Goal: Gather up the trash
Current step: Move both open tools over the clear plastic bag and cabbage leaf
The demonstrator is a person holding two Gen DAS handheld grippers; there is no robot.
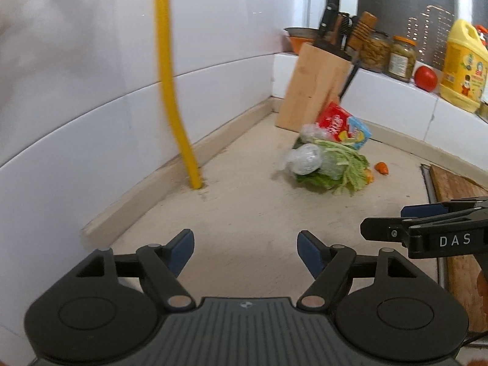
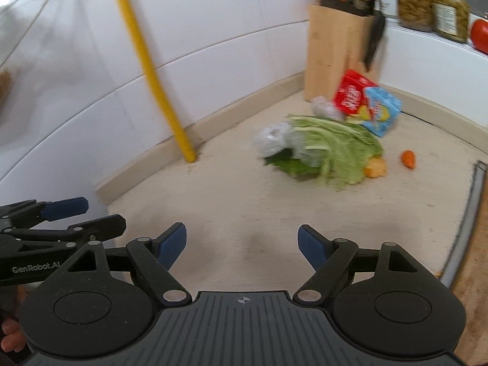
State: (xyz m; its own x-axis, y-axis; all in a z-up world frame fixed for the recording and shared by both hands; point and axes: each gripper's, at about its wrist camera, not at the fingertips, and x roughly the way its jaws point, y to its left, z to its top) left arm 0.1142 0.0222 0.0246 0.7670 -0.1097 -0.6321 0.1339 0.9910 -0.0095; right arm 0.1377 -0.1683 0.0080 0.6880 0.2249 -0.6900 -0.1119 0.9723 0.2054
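A trash heap of green cabbage leaves, crumpled clear plastic and a red-blue carton (image 1: 332, 152) lies just before the pale wooden knife block (image 1: 314, 88), holding black-handled knives. The left gripper (image 1: 245, 251) hovers released, empty.

From the right wrist, the heap (image 2: 329, 140) sits before the block (image 2: 335, 52); the right gripper (image 2: 242, 245) gapes, angled downward, empty.

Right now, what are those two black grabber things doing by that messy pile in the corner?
A person holds a gripper in each hand to collect kitchen trash. The left gripper and right gripper are both open and empty, above the bare counter, short of the pile. The trash waits by the knife block: leafy scraps, crumpled plastic, a red and blue carton and a carrot end.
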